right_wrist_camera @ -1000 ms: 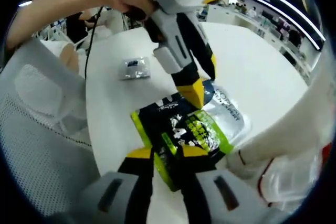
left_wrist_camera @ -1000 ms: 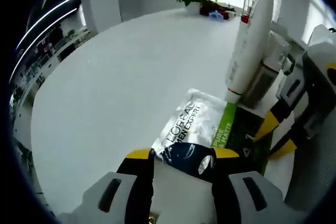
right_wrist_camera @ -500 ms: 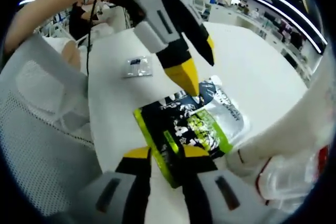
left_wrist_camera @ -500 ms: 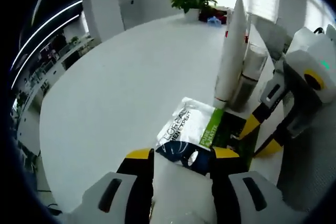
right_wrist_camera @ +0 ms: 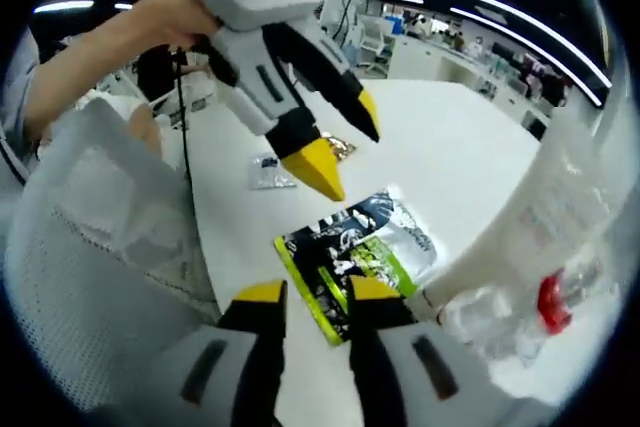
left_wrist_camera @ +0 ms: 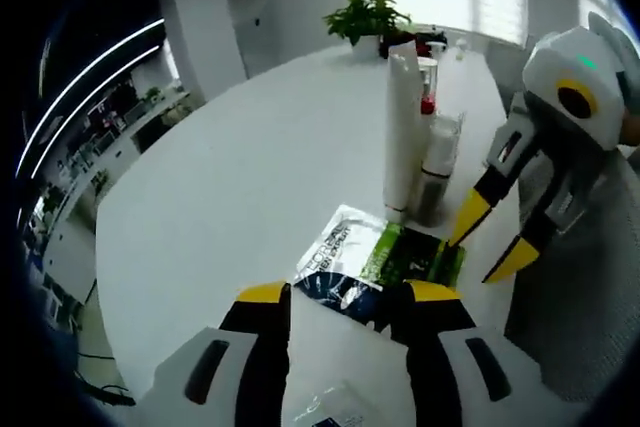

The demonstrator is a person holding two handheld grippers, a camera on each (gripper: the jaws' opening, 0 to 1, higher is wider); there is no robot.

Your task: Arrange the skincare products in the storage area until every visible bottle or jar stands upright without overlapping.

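In the left gripper view, your left gripper [left_wrist_camera: 340, 299] sat nearest, its yellow-tipped jaws apart with nothing between them, poised above the round white table [left_wrist_camera: 230, 187]. Just beyond the tips, a flat L'Oréal sachet [left_wrist_camera: 378, 262], silver-white at its left end and green and black at its right, lay on the tabletop. To the right of it your right gripper [left_wrist_camera: 493, 246] hung above the table, jaws spread and empty, tips pointing down toward the sachet's right end. Just behind the sachet a tall white tube [left_wrist_camera: 402, 127] stood upright on its cap, with a smaller clear bottle [left_wrist_camera: 434, 167] with a dark base close beside it on the right. At the far edge sat a potted plant [left_wrist_camera: 367, 15].

In the right gripper view, the right gripper's [right_wrist_camera: 310, 292] jaws stood slightly apart over the sachet's [right_wrist_camera: 358, 257] near edge. Your left gripper [right_wrist_camera: 335, 147] hovered over it, open. Farther left lay a small silver packet [right_wrist_camera: 269, 173]. White mesh [right_wrist_camera: 100, 237] lay along the left.
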